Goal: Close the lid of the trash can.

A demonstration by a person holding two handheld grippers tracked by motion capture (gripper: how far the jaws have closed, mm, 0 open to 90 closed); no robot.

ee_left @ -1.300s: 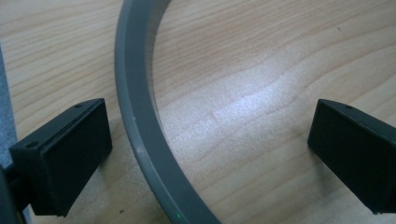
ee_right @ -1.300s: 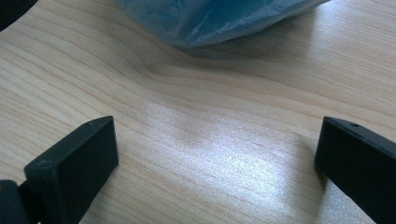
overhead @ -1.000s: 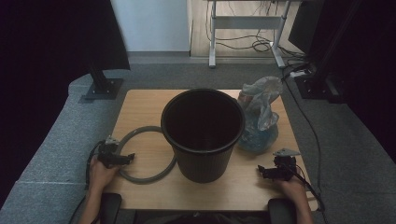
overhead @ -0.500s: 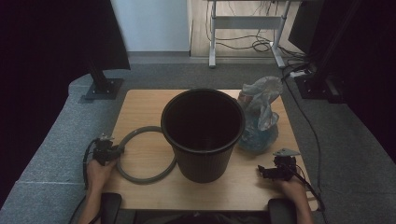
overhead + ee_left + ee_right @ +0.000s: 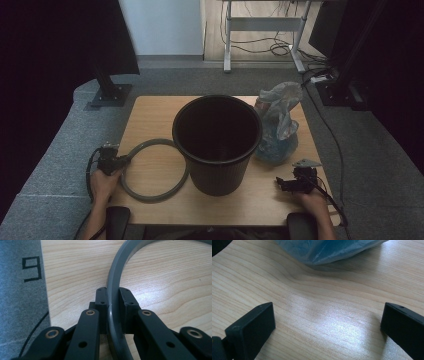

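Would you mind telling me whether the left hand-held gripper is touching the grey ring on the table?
Touching. In the left gripper view the left hand-held gripper has just been closing, and both pads now press against the grey ring that runs between them.

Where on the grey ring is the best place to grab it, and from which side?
On its left arc, coming from the table's left edge. The grey ring lies flat and its band is thin, so jaws fit either side of it. Its right side lies against the black bucket. The left gripper, whose jaws have just been closing, already pinches that arc.
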